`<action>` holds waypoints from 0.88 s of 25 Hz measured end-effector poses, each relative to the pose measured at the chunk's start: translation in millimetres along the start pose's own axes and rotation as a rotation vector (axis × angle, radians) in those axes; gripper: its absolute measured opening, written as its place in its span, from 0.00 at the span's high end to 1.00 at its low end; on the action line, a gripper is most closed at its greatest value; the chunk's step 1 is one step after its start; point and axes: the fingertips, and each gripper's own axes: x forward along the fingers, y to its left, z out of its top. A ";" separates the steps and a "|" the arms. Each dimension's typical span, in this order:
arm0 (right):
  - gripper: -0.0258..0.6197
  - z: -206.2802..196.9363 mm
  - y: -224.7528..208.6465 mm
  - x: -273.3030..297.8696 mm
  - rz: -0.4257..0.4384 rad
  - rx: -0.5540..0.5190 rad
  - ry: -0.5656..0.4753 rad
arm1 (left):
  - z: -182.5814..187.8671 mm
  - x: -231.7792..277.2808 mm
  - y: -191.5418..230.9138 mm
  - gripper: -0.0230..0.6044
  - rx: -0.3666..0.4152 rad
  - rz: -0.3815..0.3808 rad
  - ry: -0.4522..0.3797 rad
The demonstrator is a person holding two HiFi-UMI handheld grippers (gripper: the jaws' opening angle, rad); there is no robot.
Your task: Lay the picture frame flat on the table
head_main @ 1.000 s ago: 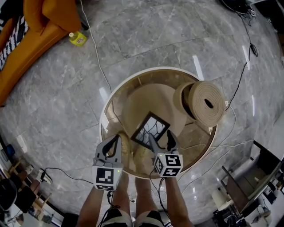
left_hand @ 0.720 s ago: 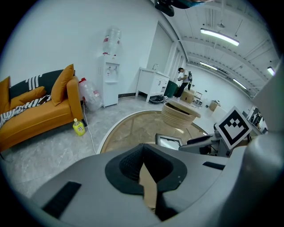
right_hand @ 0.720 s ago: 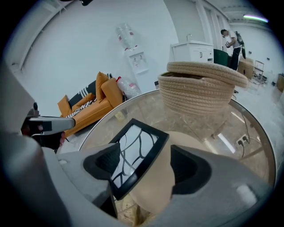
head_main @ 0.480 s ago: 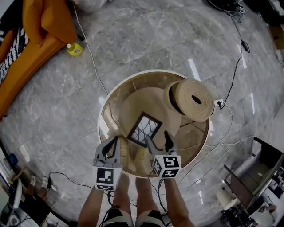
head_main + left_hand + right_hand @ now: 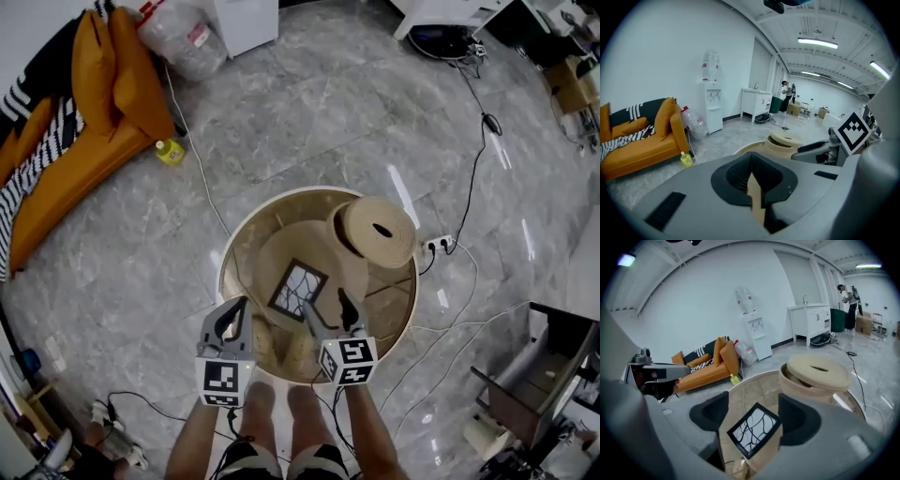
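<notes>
The black picture frame (image 5: 299, 289) with a branch-pattern picture lies flat on the round glass-topped table (image 5: 226, 267), near its middle. In the right gripper view the frame (image 5: 753, 429) shows between and beyond the jaws, untouched. My right gripper (image 5: 328, 314) (image 5: 754, 416) stands open just short of the frame's near edge, holding nothing. Over the table's near left rim my left gripper (image 5: 232, 323) (image 5: 752, 176) hovers with its pads closed together and nothing held.
A round woven basket with a slotted lid (image 5: 375, 230) (image 5: 815, 373) stands at the table's far right. An orange sofa (image 5: 84, 141), a yellow bottle (image 5: 170, 151), floor cables and a power strip (image 5: 436, 245) surround the table. The person's feet (image 5: 281, 342) show under the glass.
The view has pulled up and back, so the table looks smaller. My right gripper has drawn away from the frame's near corner. The frame stays flat.
</notes>
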 end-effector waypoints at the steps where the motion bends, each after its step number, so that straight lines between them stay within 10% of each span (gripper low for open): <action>1: 0.46 8.9 3.7 -7.8 0.003 -0.009 -0.011 | 9.4 -7.0 -1.0 0.93 0.005 0.003 -0.010; 22: 0.74 192.7 89.4 -205.2 0.027 -0.207 -0.298 | 203.0 -164.8 -41.1 0.94 0.096 0.031 -0.249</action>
